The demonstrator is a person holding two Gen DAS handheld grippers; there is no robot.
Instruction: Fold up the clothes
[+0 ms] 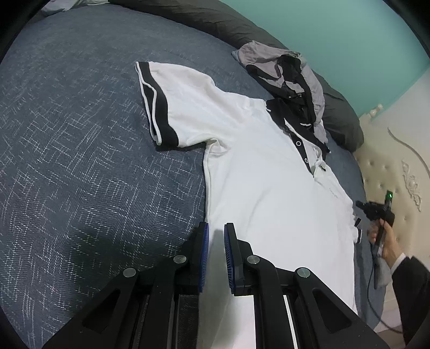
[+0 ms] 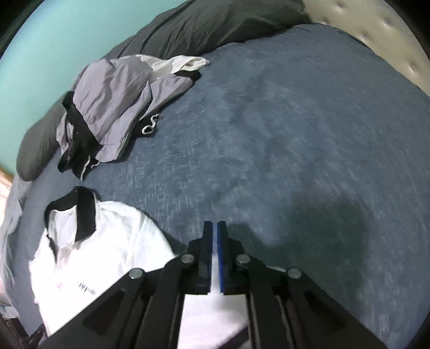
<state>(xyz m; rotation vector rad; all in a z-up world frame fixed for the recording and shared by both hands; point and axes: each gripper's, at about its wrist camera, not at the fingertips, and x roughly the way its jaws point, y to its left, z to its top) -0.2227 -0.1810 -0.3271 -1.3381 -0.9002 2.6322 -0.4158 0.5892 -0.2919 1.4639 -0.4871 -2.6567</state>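
A white polo shirt with black collar and black sleeve bands lies spread flat on the blue bedspread. My left gripper sits at the shirt's near side edge, its blue pads close together with white cloth between them. At the far right a person's hand holds my right gripper against the shirt's other side, by the black-trimmed sleeve. In the right wrist view my right gripper is shut, a thin strip of the white shirt pinched between the pads. That view is blurred.
A crumpled grey and black garment lies beyond the collar. A dark grey duvet runs along the teal wall. A cream tufted headboard bounds the right side. Bare bedspread stretches to the shirt's right.
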